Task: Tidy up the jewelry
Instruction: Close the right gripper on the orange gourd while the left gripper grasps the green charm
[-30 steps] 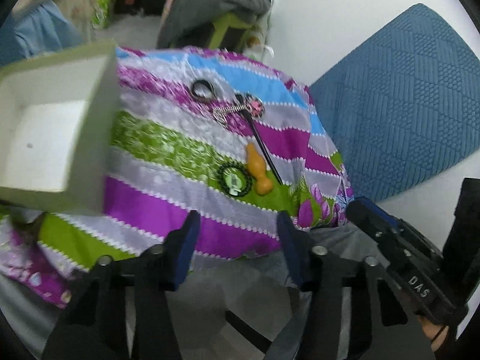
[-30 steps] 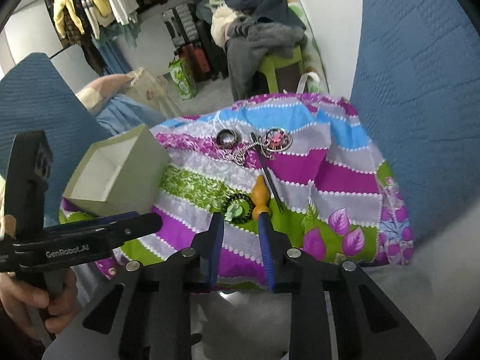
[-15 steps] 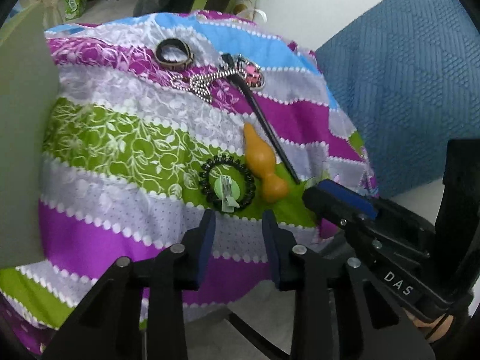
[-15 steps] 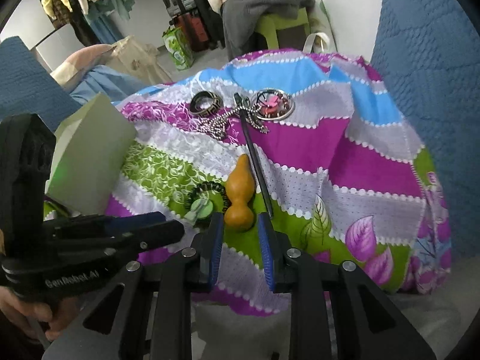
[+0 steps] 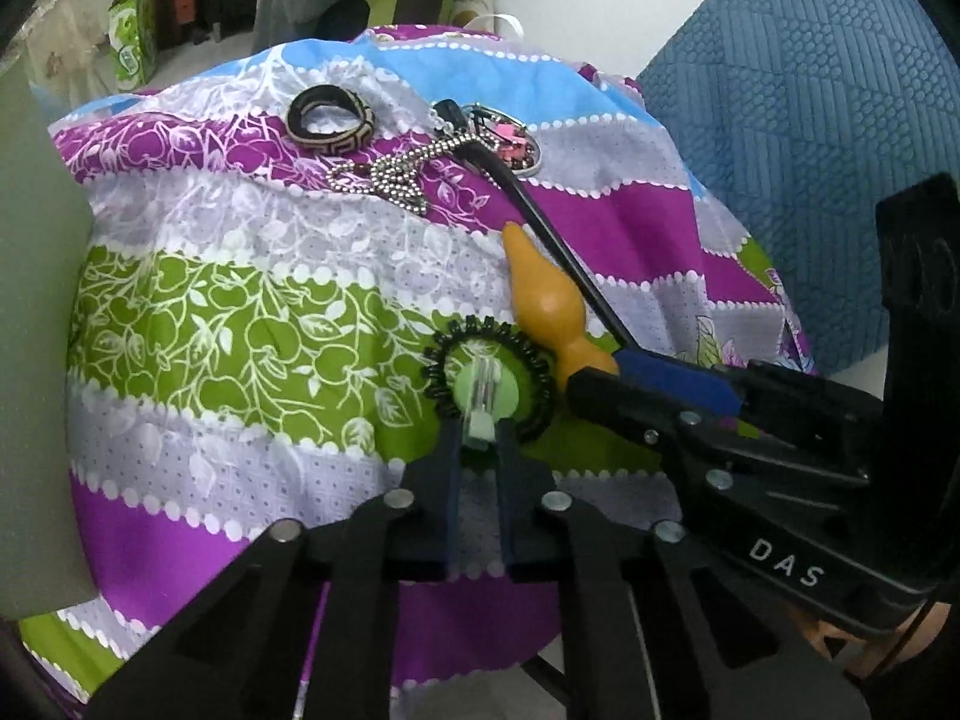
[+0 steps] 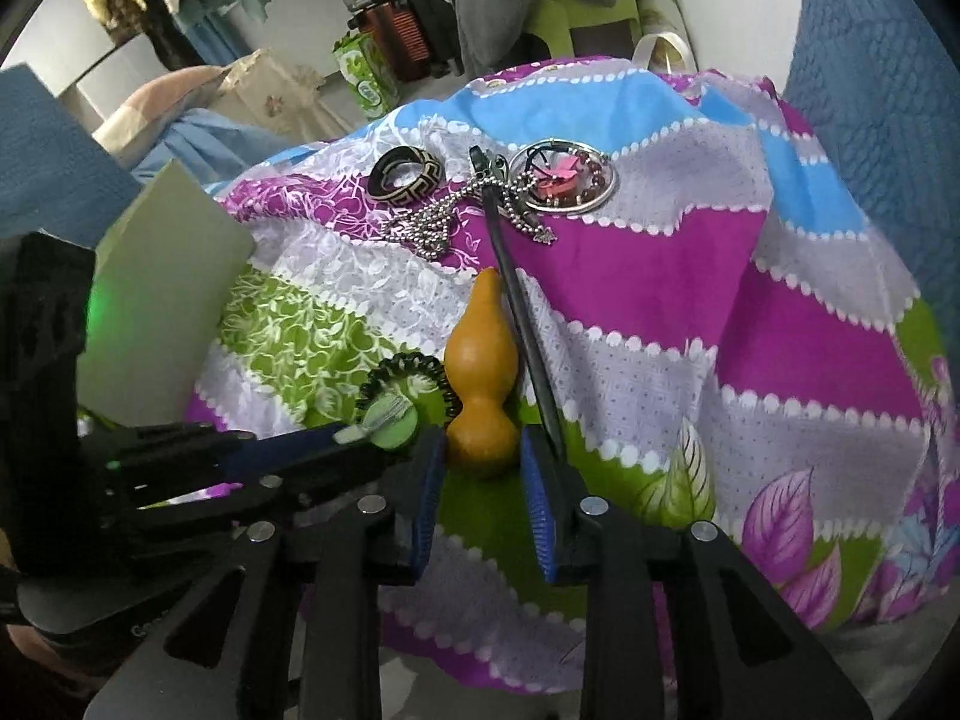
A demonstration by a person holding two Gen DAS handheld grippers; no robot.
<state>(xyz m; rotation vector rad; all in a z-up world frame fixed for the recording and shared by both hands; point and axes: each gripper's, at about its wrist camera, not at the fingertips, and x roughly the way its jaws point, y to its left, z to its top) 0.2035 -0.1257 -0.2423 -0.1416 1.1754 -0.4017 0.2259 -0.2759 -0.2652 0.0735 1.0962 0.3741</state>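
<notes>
Jewelry lies on a striped cloth [image 5: 252,324]. My left gripper [image 5: 478,438] is nearly closed, its tips either side of the pale green tag [image 5: 483,396] of a black coil bracelet [image 5: 540,381]. My right gripper [image 6: 480,459] is open, its fingers either side of the base of an orange gourd pendant [image 6: 483,372], also in the left wrist view [image 5: 549,300]. Further back lie a black patterned ring [image 5: 330,118], a ball chain [image 5: 396,171], a round pendant [image 6: 567,180] and a black stick [image 6: 522,312].
A pale green box [image 6: 162,312] stands at the cloth's left side, its wall filling the left edge of the left wrist view [image 5: 36,360]. A blue quilted cushion [image 5: 810,120] rises on the right. Clothes and a green stool [image 6: 576,6] stand behind.
Both grippers moved forward and down to the cloth. The left one narrowed around the bracelet's tag. The right one now straddles the gourd's base.
</notes>
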